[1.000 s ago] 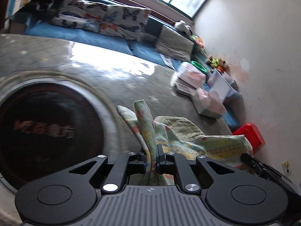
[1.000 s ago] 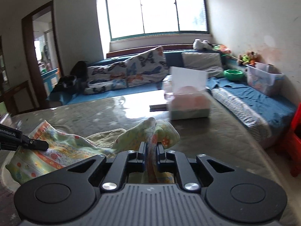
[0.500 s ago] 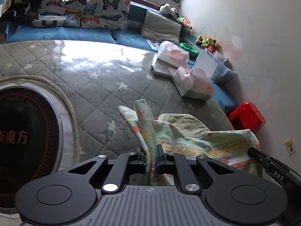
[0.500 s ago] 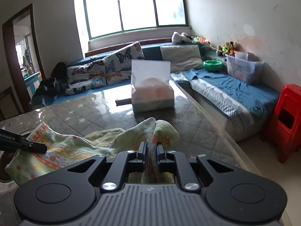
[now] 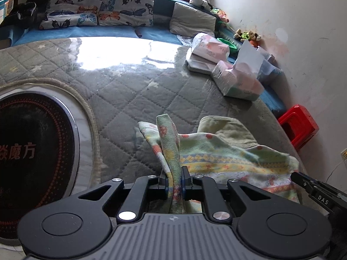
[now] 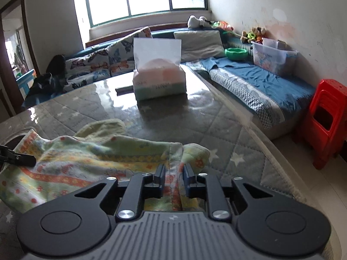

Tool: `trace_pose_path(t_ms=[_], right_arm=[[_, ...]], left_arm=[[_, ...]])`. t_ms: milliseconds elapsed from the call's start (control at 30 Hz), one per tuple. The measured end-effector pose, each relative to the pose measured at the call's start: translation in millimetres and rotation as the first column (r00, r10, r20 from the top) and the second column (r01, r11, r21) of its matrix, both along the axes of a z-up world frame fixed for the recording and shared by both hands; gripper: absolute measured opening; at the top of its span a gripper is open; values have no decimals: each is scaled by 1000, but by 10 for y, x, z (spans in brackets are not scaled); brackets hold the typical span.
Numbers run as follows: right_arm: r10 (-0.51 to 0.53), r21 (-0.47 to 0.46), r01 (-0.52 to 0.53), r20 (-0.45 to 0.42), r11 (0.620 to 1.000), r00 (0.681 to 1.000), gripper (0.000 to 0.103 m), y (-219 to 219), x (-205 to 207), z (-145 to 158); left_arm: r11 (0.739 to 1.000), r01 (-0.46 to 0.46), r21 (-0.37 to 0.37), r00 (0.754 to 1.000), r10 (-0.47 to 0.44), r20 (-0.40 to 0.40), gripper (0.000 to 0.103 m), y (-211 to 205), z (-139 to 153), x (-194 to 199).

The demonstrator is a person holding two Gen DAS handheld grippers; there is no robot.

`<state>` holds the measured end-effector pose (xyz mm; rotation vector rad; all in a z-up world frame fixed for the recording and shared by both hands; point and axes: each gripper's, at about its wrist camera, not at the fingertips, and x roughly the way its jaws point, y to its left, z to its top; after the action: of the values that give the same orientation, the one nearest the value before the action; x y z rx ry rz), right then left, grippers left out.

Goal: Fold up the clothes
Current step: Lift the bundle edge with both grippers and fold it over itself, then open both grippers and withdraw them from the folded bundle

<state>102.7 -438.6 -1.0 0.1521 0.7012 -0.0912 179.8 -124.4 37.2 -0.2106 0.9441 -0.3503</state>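
A small pastel garment (image 5: 219, 153) with floral bands and a plain green lining lies on the grey quilted table cover (image 5: 138, 99). My left gripper (image 5: 174, 178) is shut on a bunched corner of it, which sticks up between the fingers. In the right wrist view the same garment (image 6: 82, 162) spreads to the left and lies flatter. My right gripper (image 6: 174, 174) stands open, its jaws apart around a fold of cloth at the garment's right corner. The right gripper's tip shows at the right edge of the left view, the left gripper's tip at the left edge of the right view.
Tissue packs (image 5: 238, 80) and a flat box stand at the table's far right. A round black hotplate (image 5: 30, 151) is set in the table on the left. A red plastic stool (image 6: 325, 117) stands off the table's right edge. Cushioned benches (image 6: 249, 78) line the walls.
My right gripper has opened and let the pinched corner drop, so the garment now lies lower and flatter. Both grippers moved forward over the table. The left keeps its hold.
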Motion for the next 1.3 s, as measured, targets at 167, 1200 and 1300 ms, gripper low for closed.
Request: trace_pose_path(t_ms=[167,1200,1300], right_arm=[[-12,-12,12,1,1000,1000,32,-11,16,13],[112,-15,-112,-16,994,994,68,544,687,-192],[122,-28,-123,-20,992,992,74,576,712,-195]], left_arm=[[1000,-3,26,1000,3,-1,26,25,-15,11],[993,109,44,993,-111,35,45,-495,-102,447],[993,108,50,992,-111,53,46,-501,-124,462]])
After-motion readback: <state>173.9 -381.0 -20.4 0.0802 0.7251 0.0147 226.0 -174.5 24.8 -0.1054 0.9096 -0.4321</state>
